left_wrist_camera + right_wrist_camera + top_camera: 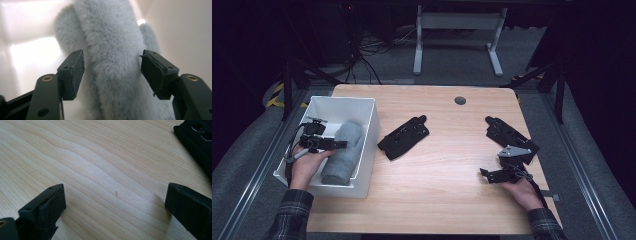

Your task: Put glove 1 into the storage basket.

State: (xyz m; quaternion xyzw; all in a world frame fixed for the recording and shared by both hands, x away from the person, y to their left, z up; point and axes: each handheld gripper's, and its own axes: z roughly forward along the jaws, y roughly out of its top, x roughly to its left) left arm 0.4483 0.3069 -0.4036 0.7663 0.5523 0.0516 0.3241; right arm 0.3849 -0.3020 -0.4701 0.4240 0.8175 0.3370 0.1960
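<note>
Grey fleece roll (344, 150) in white bin (371, 112), between parted left tongs (112, 72); right tongs (115, 202) apart above tabletop (442, 170).

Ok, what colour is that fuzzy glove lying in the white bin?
Light grey, plain and furry. The fuzzy glove shows best in the left gripper view, inside the white bin.

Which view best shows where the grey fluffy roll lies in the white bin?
The high view: the grey fluffy roll lies along the white bin's right wall. The left gripper view shows only its fur close up between the left gripper's open jaws.
</note>
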